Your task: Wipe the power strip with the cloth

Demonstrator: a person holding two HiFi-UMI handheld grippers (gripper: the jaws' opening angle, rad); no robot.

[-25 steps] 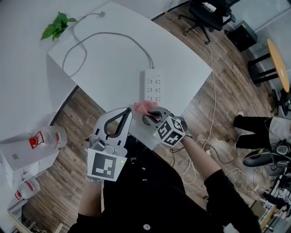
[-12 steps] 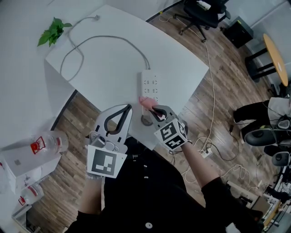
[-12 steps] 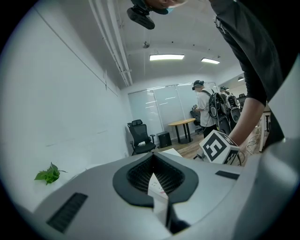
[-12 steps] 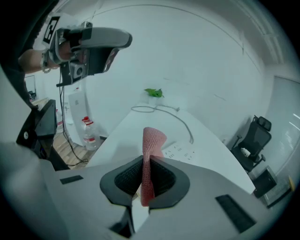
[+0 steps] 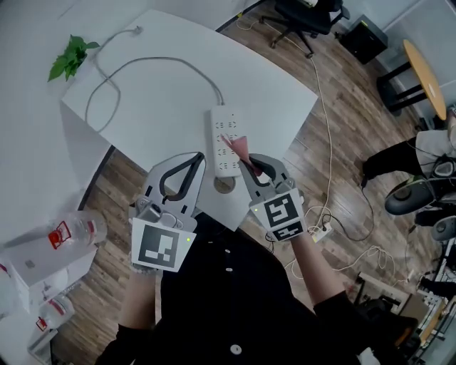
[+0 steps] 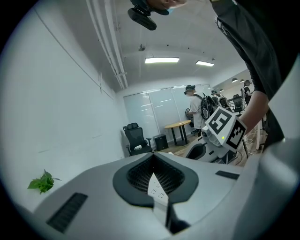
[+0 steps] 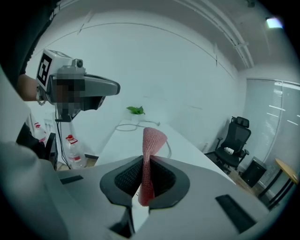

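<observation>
In the head view, I am looking steeply down on a white table [image 5: 164, 107] that is standing on a wooden plank floor [image 5: 342, 128]. The power strip [image 5: 226, 140] is lying near the table's front edge, and its grey cable [image 5: 142, 68] is curling away toward a small green plant [image 5: 70, 58] at the far corner. I am holding the right gripper [image 5: 249, 162] just beside the strip, and it is pinching the pink cloth [image 5: 239, 145], which is hanging over the strip's right side. I cannot tell whether the cloth is touching the strip. The left gripper [image 5: 198, 157] is hovering over the near table edge. A water bottle [image 5: 75, 229] is lying on the floor at the left, and an office chair [image 5: 303, 18] and a round wooden table [image 5: 426, 75] are standing farther off. In the left gripper view, the tongs are meeting at their tips with nothing clamped. The power strip is showing only through the loop of the jaws. Behind it I am seeing a glass wall, ceiling lights [image 6: 161, 60] and a person with a backpack [image 6: 199, 110]. In the right gripper view, the tongs are squeezing the cloth tightly, and its free end is standing up above the jaws. The white table is stretching beyond toward a plain white wall.
</observation>
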